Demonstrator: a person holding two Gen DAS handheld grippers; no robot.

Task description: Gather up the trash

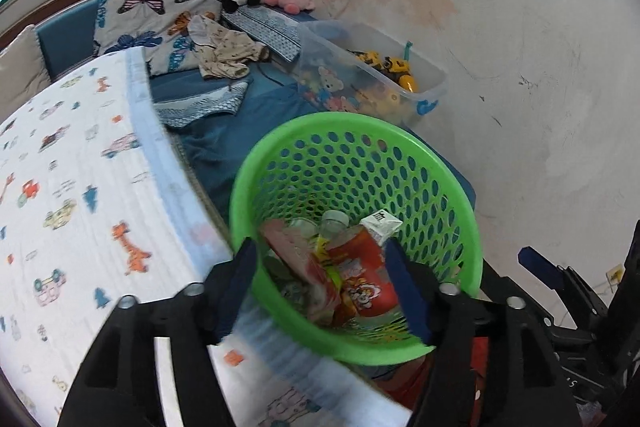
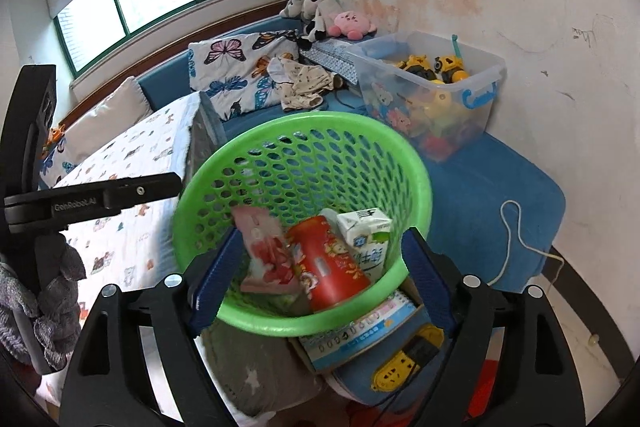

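A green perforated basket (image 1: 460,195) (image 2: 416,171) sits on the blue bed and holds trash: a red can (image 1: 370,267) (image 2: 332,263), a white milk carton (image 1: 380,223) (image 2: 366,231), a pink wrapper (image 1: 292,251) (image 2: 264,251) and a clear bottle (image 1: 334,221). My left gripper (image 1: 326,287) is open, its fingers straddling the basket's near rim. My right gripper (image 2: 316,275) is open too, its blue pads on either side of the basket's near rim. Neither holds anything.
A white animal-print blanket (image 1: 72,187) (image 2: 128,163) lies left of the basket. A clear toy bin (image 1: 384,75) (image 2: 436,95) stands by the wall behind. Plush toys (image 2: 320,7) and a butterfly pillow (image 2: 236,71) lie at the back. A booklet (image 2: 360,331) and a yellow power strip (image 2: 404,363) lie under the basket.
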